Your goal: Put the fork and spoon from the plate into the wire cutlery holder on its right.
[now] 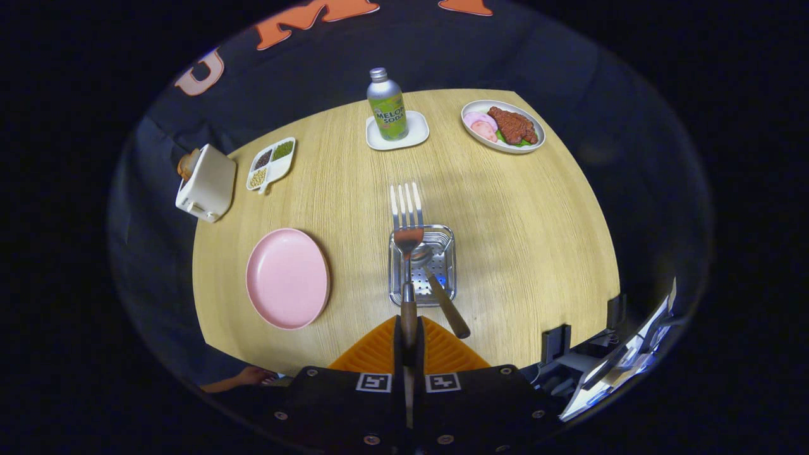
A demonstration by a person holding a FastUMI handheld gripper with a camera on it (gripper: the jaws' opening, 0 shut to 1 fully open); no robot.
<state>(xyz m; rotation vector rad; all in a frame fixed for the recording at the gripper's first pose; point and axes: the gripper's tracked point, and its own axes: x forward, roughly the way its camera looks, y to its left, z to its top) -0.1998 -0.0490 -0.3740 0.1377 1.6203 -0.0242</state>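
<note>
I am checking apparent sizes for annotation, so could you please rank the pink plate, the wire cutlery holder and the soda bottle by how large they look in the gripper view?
1. pink plate, largest.
2. wire cutlery holder.
3. soda bottle, smallest, though it stands farther off, so its true size is unsure.
The claw is shut on the fork.

The bottle (pixel 387 107) on the far side of the table (pixel 537 253) wears a printed label with bold lettering in two lines. Behind the fingers, the gripper (pixel 409 328) carries two square black-and-white coded markers (pixel 373 382), side by side; they are patterns, not words. Those fingers are closed on the handle of the fork (pixel 406 208). A tilted screen (pixel 626 360) past the table's near right edge is too skewed to make out. No numbers can be read.
</note>
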